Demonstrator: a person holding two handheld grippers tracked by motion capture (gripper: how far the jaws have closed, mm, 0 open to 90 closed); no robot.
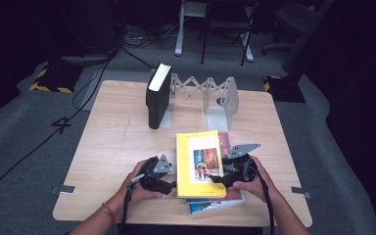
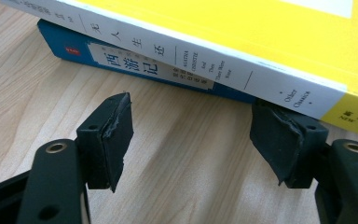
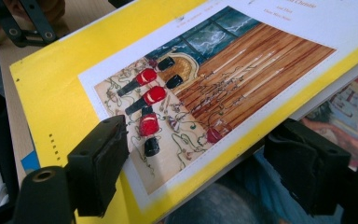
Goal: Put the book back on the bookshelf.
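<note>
A yellow book [image 1: 199,164] with a picture on its cover lies askew on a blue and red book [image 1: 215,204] near the table's front edge. My right gripper [image 1: 221,177] grips the yellow book's right edge. In the right gripper view [image 3: 200,144] one jaw lies on the cover [image 3: 60,93] and the other is tucked beneath, above the lower book [image 3: 349,107]. My left gripper [image 1: 171,185] stands open at the yellow book's left side. In the left gripper view [image 2: 196,126] bare wood lies between its jaws, the right one just under the white spine [image 2: 214,60]. The blue book [image 2: 135,63] sits behind.
At the back of the wooden table [image 1: 117,142] a black book [image 1: 156,95] stands upright against a grey folding book rack [image 1: 220,98]. Cables and chair legs are on the floor beyond. Both hands rest at the front edge.
</note>
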